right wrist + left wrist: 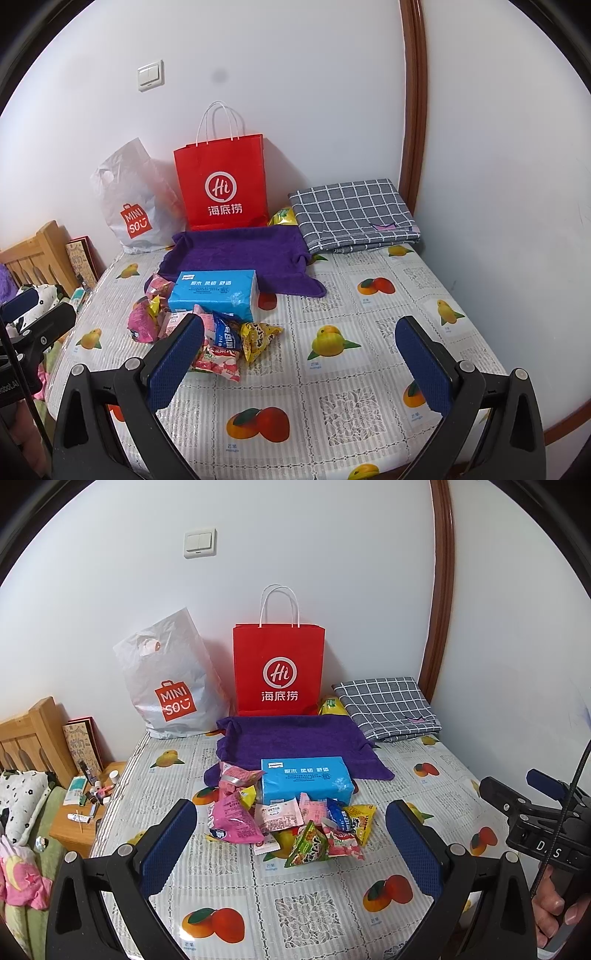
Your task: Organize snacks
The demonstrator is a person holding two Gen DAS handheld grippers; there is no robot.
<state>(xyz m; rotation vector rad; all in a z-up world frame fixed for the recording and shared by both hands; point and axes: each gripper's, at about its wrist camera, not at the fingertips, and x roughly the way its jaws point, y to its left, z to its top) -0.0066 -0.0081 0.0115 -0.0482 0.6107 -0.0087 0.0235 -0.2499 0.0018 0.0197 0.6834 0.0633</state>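
A heap of small snack packets (291, 823) (218, 336) in pink, yellow, green and blue lies mid-table, just in front of a blue tissue pack (304, 779) (212, 293). Behind them a purple towel (295, 738) (236, 254) is spread out. A red paper bag (279, 668) (223, 184) and a white plastic bag (171, 686) (135, 206) stand against the wall. My left gripper (291, 834) hovers open in front of the heap, holding nothing. My right gripper (299, 350) is open and empty, right of the heap; its left finger (173, 362) overlaps the packets.
A folded grey checked cloth (388, 705) (351, 214) lies at the back right, a yellow packet (332, 706) (282, 216) beside it. The fruit-print tablecloth (295, 904) (351, 369) covers the table. A wooden bedside stand (88, 805) with small bottles and a bed stand left.
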